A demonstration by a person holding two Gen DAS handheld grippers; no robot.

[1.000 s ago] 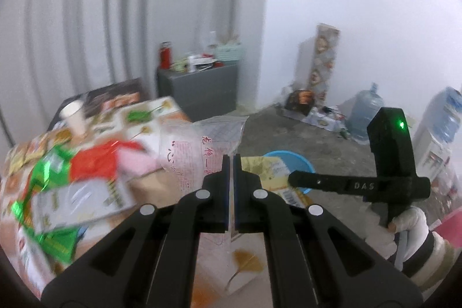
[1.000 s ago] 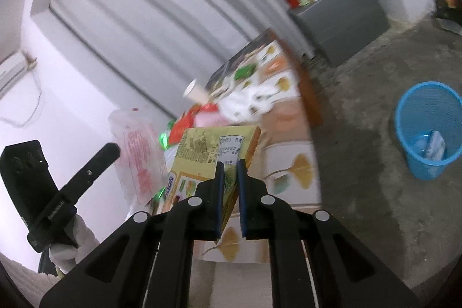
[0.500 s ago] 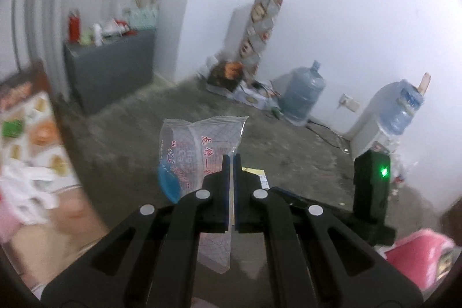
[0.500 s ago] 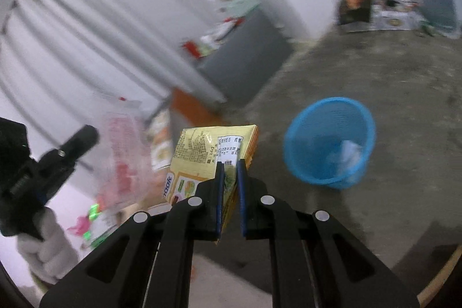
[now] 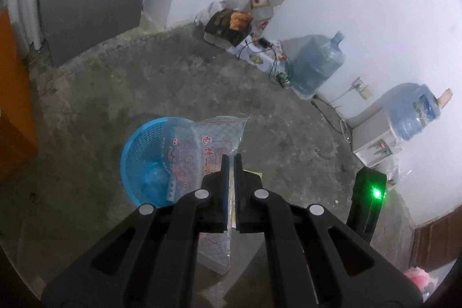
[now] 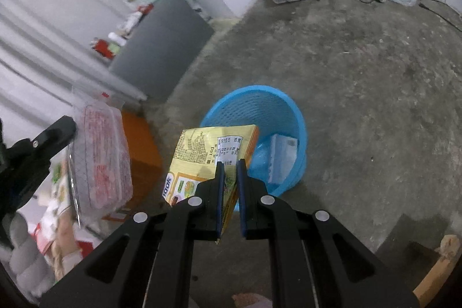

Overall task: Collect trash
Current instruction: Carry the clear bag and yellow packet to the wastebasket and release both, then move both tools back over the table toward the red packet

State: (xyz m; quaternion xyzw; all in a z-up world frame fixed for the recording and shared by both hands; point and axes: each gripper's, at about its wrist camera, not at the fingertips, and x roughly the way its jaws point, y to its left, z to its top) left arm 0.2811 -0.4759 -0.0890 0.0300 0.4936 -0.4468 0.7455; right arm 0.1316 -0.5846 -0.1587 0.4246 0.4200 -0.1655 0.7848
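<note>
Hovering both loads over blue basket [image 6: 254, 111]. My right gripper [image 6: 229, 163] jaws clamped on yellow packet [image 6: 210, 152], long axis pointing toward basket rim, nearer arm. My left gripper [image 5: 230, 160] jaws pinching clear printed bag [image 5: 208, 152], hanging limp, crinkled, overlapping basket's right side.

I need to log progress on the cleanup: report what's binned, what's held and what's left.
Binned: a white wrapper lies in the blue basket. Held: the left gripper pinches a clear printed bag, the right gripper a yellow packet, both near the basket. Left: dropping both in.
</note>
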